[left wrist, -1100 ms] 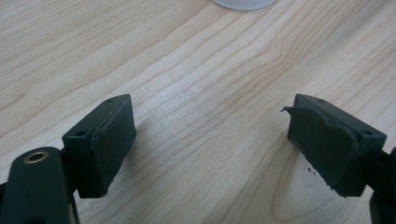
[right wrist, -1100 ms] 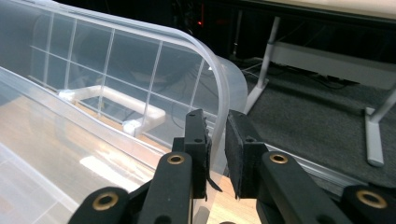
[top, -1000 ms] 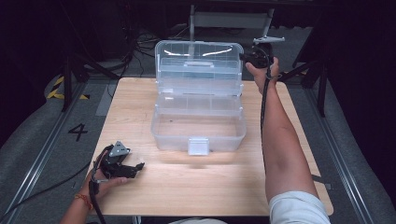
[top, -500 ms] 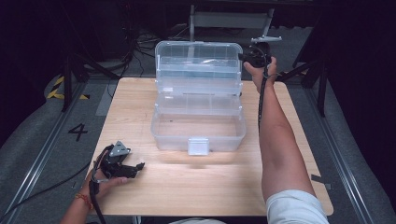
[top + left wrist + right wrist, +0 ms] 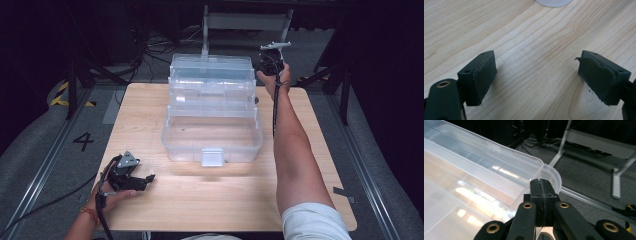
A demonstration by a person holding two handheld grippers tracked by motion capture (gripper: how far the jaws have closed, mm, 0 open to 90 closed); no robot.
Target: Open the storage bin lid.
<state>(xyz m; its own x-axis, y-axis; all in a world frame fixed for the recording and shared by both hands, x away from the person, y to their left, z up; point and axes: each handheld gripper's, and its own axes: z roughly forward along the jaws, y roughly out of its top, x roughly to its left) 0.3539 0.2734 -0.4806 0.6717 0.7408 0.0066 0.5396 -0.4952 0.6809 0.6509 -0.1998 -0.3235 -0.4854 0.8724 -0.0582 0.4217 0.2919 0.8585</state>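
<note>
A clear plastic box [image 5: 212, 135] stands open in the middle of the wooden table [image 5: 300, 150], its lid [image 5: 210, 67] tipped up at the back. My right gripper [image 5: 262, 62] is at the lid's far right corner. Its jaws have just been closing. In the right gripper view the right gripper [image 5: 541, 182] is shut pad to pad, with nothing seen between the pads and the lid's rounded rim [image 5: 549, 173] just behind them. My left gripper [image 5: 149, 178] rests at the table's front left. It is open [image 5: 536, 77] over bare wood.
A white latch [image 5: 211, 157] hangs on the box's front wall. Beyond the table's far edge are a metal stand [image 5: 614, 182], cables and dark floor. A floor rail [image 5: 45, 160] runs along the left. A pale rounded edge [image 5: 552, 2] shows at the top of the left gripper view.
The lid's top edge sits a little lower in the high view, and the right hand with its gripper has shifted slightly left at the corner. The left gripper has stayed still.
</note>
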